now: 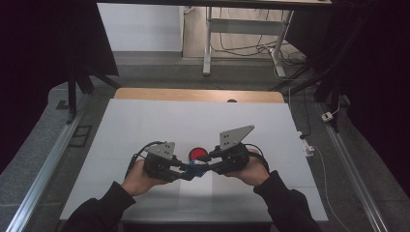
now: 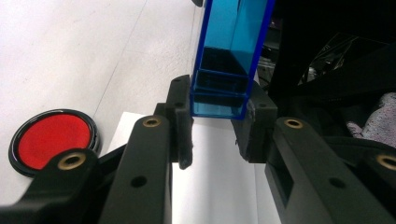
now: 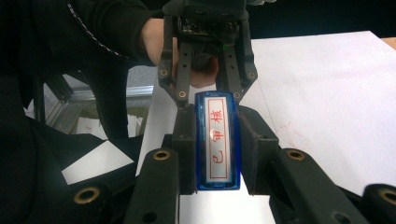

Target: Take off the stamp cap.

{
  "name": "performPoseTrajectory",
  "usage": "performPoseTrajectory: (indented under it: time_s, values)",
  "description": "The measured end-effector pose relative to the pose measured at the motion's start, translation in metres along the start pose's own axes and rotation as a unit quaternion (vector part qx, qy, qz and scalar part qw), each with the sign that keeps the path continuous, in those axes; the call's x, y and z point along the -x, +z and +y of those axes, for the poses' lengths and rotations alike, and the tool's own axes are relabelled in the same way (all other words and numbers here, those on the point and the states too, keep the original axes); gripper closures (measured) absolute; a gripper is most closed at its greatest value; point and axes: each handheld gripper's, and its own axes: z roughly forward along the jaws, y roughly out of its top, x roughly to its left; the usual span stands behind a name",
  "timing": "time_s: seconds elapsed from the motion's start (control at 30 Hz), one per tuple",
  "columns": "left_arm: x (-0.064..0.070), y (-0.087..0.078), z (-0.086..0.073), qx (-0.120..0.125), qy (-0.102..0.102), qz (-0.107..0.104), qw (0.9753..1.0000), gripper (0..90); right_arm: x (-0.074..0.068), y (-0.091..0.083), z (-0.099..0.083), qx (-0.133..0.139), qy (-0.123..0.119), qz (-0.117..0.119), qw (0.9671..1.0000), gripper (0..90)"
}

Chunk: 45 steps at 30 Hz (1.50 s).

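Note:
A blue see-through stamp (image 1: 195, 167) hangs just above the white table (image 1: 145, 125), near its front middle, held from both ends. In the right gripper view its white label with red characters (image 3: 218, 140) faces up. My right gripper (image 3: 217, 121) is shut on its sides. My left gripper (image 2: 219, 100) is shut on the other end, where the hollow blue casing (image 2: 229, 56) shows. In the high view the left gripper (image 1: 186, 170) and right gripper (image 1: 205, 166) meet tip to tip. A round red ink pad with a black rim (image 1: 197, 153) lies on the table just behind them, and the ink pad (image 2: 50, 137) also lies left of the left jaws.
The table's wooden back edge (image 1: 198, 94) lies far ahead. Metal rails (image 1: 43, 169) run along both sides of the table. A desk frame with cables (image 1: 241, 43) stands beyond on the floor. The person's dark sleeves (image 1: 290, 208) rest at the front edge.

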Motion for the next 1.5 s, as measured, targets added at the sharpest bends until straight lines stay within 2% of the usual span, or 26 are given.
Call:
performPoseTrajectory:
  time_s: [0.27,0.4,0.43,0.47,0.5,0.53,0.6,0.77,0.83,1.0,1.2,1.5]
  values:
    - [-0.003,-0.001,-0.002,0.004,-0.017,-0.003,0.9998,69.2,-0.004,0.001,0.002,-0.001,-0.015,-0.02,0.9997,71.0]
    - [-0.005,-0.001,-0.002,0.004,-0.032,-0.007,0.9994,69.2,-0.005,0.001,0.002,-0.003,-0.021,-0.029,0.9994,71.0]
    - [-0.005,-0.001,-0.002,0.003,-0.036,-0.005,0.9993,69.2,-0.006,0.001,0.002,-0.005,-0.025,-0.031,0.9992,71.0]
    - [-0.006,-0.002,-0.003,0.0,-0.05,0.005,0.9987,69.4,-0.006,0.001,0.002,-0.005,-0.028,-0.034,0.999,71.1]
    - [-0.009,-0.002,-0.005,0.002,-0.06,0.002,0.9982,69.5,-0.008,0.001,0.002,-0.005,-0.035,-0.056,0.9978,71.2]
    - [-0.01,-0.004,-0.006,0.004,-0.061,0.0,0.9982,69.4,-0.009,0.0,0.003,-0.004,-0.038,-0.061,0.9974,71.2]
    - [-0.009,-0.007,-0.006,0.007,-0.046,0.011,0.9988,69.4,-0.008,-0.002,0.003,-0.001,-0.031,-0.053,0.9981,71.1]
    - [-0.006,-0.008,-0.006,0.006,-0.036,0.022,0.9991,69.2,-0.006,-0.003,0.001,0.002,-0.018,-0.059,0.9981,71.1]
    - [-0.005,-0.008,-0.006,0.002,-0.037,0.027,0.9989,69.1,-0.006,-0.003,0.0,0.0,-0.017,-0.061,0.998,71.0]
    - [-0.004,-0.009,-0.006,-0.001,-0.056,0.046,0.9973,68.9,-0.005,-0.003,0.0,-0.001,-0.013,-0.073,0.9972,70.9]
    - [-0.003,-0.013,-0.009,-0.017,-0.08,0.07,0.9942,68.8,-0.006,-0.005,0.0,-0.004,-0.014,-0.086,0.9962,70.8]
    - [0.007,-0.02,-0.013,-0.031,-0.078,0.102,0.9913,68.7,-0.006,-0.006,-0.001,-0.01,-0.009,-0.097,0.9952,70.7]
